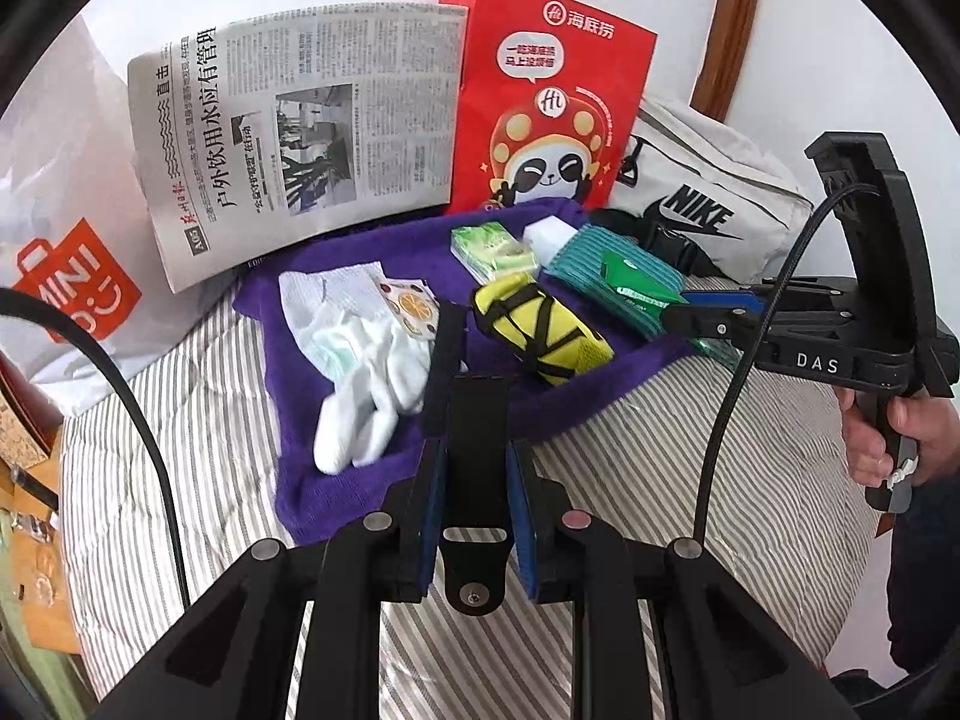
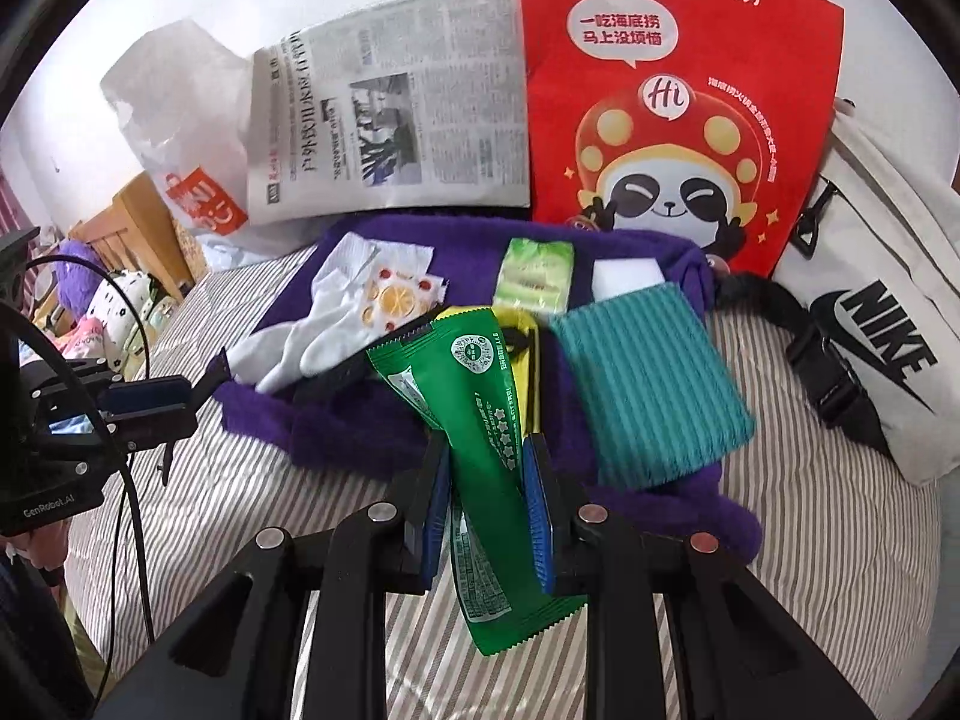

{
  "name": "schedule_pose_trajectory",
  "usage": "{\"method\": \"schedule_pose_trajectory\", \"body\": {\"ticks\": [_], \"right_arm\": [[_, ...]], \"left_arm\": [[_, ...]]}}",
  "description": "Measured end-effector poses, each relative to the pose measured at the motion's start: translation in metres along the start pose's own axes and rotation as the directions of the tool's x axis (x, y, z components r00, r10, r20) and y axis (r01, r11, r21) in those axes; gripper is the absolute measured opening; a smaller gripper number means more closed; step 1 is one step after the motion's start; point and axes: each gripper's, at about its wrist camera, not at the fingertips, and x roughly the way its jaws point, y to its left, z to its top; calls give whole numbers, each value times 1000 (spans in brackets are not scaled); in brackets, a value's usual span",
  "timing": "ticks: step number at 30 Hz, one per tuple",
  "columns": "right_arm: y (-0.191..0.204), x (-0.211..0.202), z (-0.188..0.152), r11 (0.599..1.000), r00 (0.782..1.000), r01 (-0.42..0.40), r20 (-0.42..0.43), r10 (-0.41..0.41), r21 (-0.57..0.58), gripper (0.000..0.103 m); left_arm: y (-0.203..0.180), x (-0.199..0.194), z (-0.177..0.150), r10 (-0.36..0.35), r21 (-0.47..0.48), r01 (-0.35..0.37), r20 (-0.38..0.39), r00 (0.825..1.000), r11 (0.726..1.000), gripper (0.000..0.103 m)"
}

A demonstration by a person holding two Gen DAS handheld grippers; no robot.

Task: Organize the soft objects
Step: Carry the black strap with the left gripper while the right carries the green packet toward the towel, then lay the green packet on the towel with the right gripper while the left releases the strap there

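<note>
green packet [image 2: 480, 456]: a flat foil sachet, pinched between the blue pads of the right gripper [image 2: 489, 480] and lifted over the near edge of the purple towel [image 2: 372, 426]; its tail hangs free below the fingers.
other soft things: white glove [image 1: 360, 360], yellow-and-black sock [image 1: 540, 330], teal striped cloth [image 2: 648, 396], green tissue pack [image 2: 533, 276] and a white sponge block [image 2: 624, 279] — all lying on the towel, itself spread on the striped bedding [image 1: 660, 480].
step in hand: seems to be carrying the packet to its place; best to keep the pinch steady, since slick foil may slide, and to clear the sock just beneath before lowering.
right claw: narrowed onto the packet, pads on both its edges.
left gripper [image 1: 474, 480]: pads near together around a black strap [image 1: 474, 414] — real squeeze or not, i cannot tell.
backdrop: newspaper [image 1: 288, 126], red haidilao bag [image 2: 678, 90], nike bag [image 2: 870, 348].
</note>
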Motion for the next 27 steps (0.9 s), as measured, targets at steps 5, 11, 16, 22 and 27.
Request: {"method": "schedule_pose_trajectory", "body": {"ticks": [5, 11, 16, 22, 27], "right_arm": [[-10, 12, 18, 1000, 1000, -1, -5, 1, 18, 24], [-13, 32, 46, 1000, 1000, -7, -8, 7, 14, 24], [-1, 62, 74, 1000, 999, -27, -21, 26, -9, 24], [21, 109, 100, 996, 997, -19, -72, 13, -81, 24], [31, 149, 112, 992, 990, -9, -138, -8, -124, 24]], "left_arm": [[10, 8, 12, -3, -11, 3, -2, 1000, 1000, 20], [24, 21, 24, 0, -30, -1, -13, 1000, 1000, 20], [37, 30, 27, 8, -49, -9, -24, 1000, 999, 20], [54, 34, 26, 20, -75, -23, -39, 999, 997, 20], [65, 38, 25, 25, -87, -29, -47, 999, 996, 20]]}}
